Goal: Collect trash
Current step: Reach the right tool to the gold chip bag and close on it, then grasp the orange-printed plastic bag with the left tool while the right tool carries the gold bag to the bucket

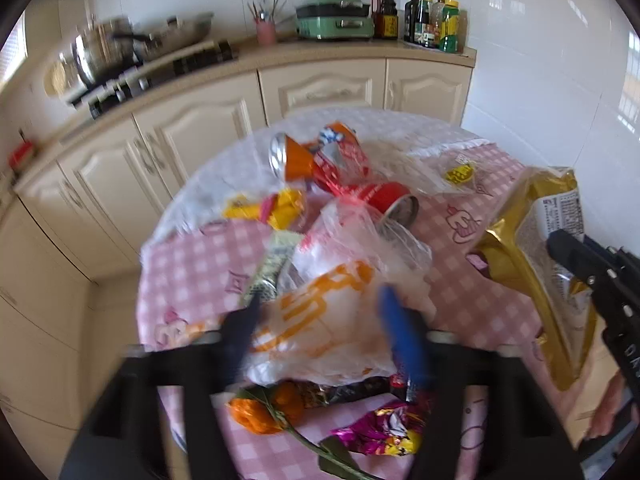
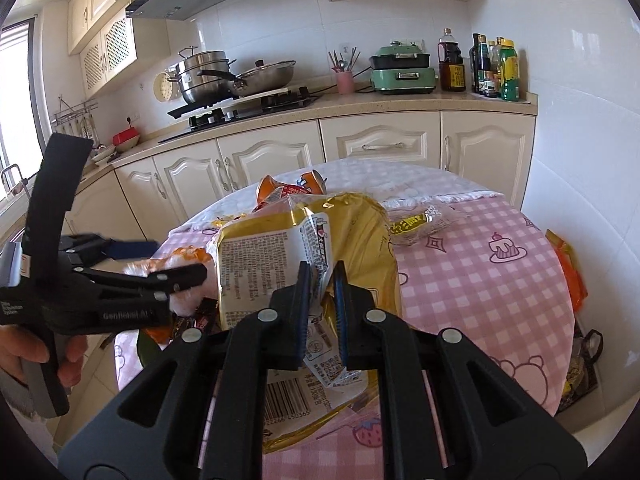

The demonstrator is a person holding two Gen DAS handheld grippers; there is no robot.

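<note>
- Right gripper (image 2: 322, 276): clamped on the fold of a gold snack bag (image 2: 280, 256), raised above the pink checked tablecloth (image 2: 480, 280).
- Left gripper (image 1: 320, 312): partly closed around a white plastic bag with orange print (image 1: 320, 312); pad contact too blurred to tell.
- Farther on the table: crushed orange can (image 1: 288, 156), red can (image 1: 392, 200).
- Near edge: purple wrapper (image 1: 380, 428).

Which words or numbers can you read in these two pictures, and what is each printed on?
"GenRobot.AI": side of the left gripper.
"450365", partly cut off: under the barcode on the gold packet.
Packet small print, bottle labels: too small to read.
</note>
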